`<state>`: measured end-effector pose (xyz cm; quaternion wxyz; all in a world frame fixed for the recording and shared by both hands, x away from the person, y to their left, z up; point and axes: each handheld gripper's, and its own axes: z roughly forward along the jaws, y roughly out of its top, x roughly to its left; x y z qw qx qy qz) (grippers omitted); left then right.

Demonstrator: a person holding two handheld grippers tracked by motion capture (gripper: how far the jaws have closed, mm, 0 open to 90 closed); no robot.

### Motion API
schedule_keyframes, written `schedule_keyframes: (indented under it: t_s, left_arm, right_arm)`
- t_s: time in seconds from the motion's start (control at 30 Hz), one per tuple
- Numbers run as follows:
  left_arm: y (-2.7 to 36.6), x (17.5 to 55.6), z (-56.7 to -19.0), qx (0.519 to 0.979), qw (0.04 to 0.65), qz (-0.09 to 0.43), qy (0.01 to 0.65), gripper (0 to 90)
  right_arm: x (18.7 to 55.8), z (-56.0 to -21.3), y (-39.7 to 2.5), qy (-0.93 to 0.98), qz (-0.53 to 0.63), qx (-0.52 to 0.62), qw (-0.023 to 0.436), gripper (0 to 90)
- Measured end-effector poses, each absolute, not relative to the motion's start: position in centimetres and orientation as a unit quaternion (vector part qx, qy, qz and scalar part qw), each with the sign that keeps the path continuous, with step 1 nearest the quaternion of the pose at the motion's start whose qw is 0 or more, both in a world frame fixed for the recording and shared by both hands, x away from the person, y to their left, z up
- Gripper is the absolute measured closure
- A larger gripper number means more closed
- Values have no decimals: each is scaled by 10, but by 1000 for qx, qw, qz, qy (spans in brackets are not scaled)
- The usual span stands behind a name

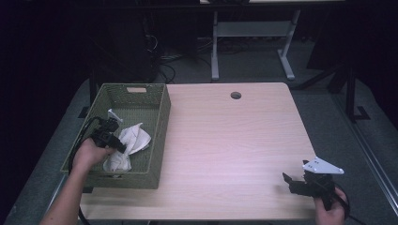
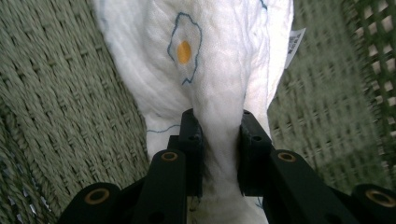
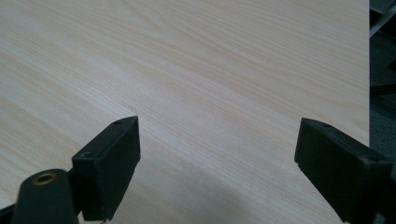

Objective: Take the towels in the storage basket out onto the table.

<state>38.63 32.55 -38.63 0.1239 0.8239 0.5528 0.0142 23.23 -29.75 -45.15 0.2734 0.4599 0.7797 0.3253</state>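
Note:
A white cloth (image 1: 131, 143) printed with fried eggs lies bunched in the green woven basket (image 1: 162, 123) at the table's left edge. My left gripper (image 1: 121, 144) reaches into the basket and is shut on a fold of the white cloth (image 2: 205, 60), which is pinched between the two black jaws of this gripper (image 2: 218, 135). My right gripper (image 1: 287, 180) rests low over the table's front right corner. Its jaws stand wide apart with nothing between them, over bare wood, in the right gripper view (image 3: 217, 161).
The light wooden table (image 1: 225, 140) has a round cable hole (image 1: 235, 95) near its far edge. Beyond it stand a white desk frame (image 1: 253, 33) and cables on the dark floor. The basket's wall (image 2: 56, 93) closes around the cloth.

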Motion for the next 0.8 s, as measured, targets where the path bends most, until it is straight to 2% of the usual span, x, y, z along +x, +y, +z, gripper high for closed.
schedule_keyframes:
  t_s: [0.43, 0.8]
  left_arm:
    - [337, 379, -354, 805, 211, 14, 554, 748]
    - [343, 375, -343, 795, 250, 7, 553, 748]
  right_arm:
    - [234, -452, -293, 782, 322, 460, 271, 139]
    - [233, -451, -293, 780, 322, 462, 274, 139]
